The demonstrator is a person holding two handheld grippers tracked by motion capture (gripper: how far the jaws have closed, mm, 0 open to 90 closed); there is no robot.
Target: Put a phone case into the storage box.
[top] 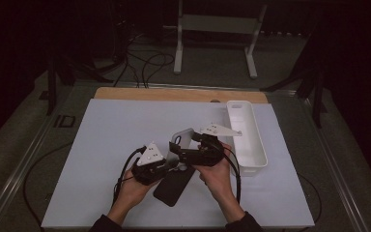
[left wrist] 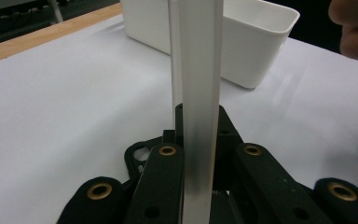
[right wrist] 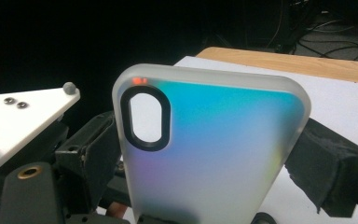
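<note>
Upright between the two grippers stands a frosted, translucent phone case (right wrist: 214, 149), a thin rounded-corner shell with a matte face that catches a blue-green sheen. Near one top corner it has an oval camera cut-out ringed in black. In the high view the phone case (top: 181, 137) is lifted above the middle of the table, just in front of the person's hands. Seen edge-on in the left gripper view, it is a slim pale strip (left wrist: 198, 116) rising straight up from the black jaws.

That left gripper (top: 166, 162) has its jaws pressed onto the case's two faces, pinching the thin wall. The right gripper (top: 195, 150) spans the case across its width in its own view, with a foam-padded black jaw against each long edge, so it is clamped on the case too. Each gripper carries a flat pale three-cornered plate with small screws, and black cables trail back past the wrists.

Below the hands lies a dark, flat phone (top: 174, 186) with rounded corners, angled on the table's smooth white mat (top: 101, 145). A long white plastic bin (top: 245, 140) with rounded walls sits to the right, and a strip of the wooden table (top: 174, 94) shows at the far edge.
</note>
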